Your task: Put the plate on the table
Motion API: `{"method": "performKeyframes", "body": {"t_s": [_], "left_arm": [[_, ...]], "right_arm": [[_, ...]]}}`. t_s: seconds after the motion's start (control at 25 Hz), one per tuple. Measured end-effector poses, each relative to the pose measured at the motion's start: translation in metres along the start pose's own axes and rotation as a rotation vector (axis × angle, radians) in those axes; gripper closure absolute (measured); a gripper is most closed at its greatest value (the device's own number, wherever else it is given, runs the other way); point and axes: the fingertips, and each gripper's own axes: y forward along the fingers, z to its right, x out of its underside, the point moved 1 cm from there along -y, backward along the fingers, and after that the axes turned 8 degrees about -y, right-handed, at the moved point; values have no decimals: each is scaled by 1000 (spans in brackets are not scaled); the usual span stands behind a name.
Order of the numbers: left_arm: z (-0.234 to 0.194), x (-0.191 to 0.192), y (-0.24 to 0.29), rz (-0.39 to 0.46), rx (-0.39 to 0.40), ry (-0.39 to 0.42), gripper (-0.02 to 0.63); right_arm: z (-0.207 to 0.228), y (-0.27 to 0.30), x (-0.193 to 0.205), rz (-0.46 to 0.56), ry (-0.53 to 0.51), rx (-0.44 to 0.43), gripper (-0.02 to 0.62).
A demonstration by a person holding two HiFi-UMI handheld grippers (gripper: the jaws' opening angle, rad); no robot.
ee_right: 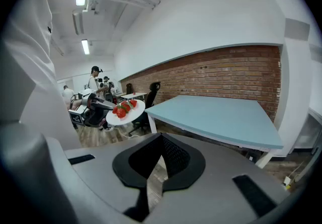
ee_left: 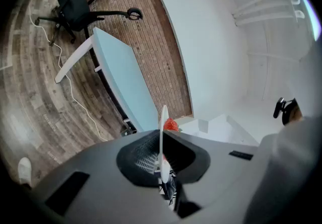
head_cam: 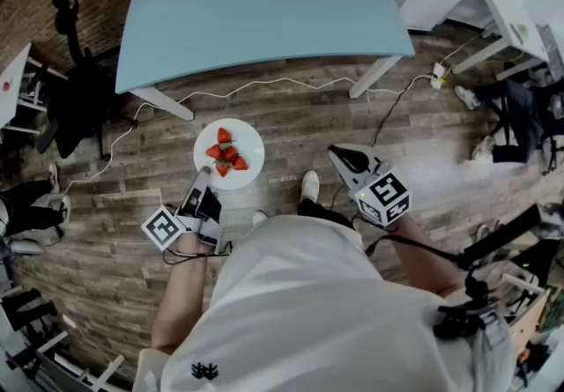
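Across the far side, a pale blue table with rounded corners, on white slanted legs. Underneath and all around, a wood-plank floor. On the floor along the table's near edge, a white cable in loose waves, ending at a white plug block just past the table's right corner. From that block back toward the near side, a black cable. Off the table's left corner, a black office chair. Right of the plug block, a pale shoe.
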Motion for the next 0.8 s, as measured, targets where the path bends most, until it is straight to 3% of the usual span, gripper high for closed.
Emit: {"method": "performKeyframes", "body": {"t_s": [0.36,0.64,0.8], "left_arm": [[-10,-9,-84,14,-20,20,595],[-26,-12,-105,-38,-29,-28,595],[-33,-25,-118,-23,-27,-53,595]], "right_arm": [[-93,8,-15,21,5,-21,589],[-126,11,-9,22,53,17,589],[-140,30,-15,30,40,-12,588]]}}
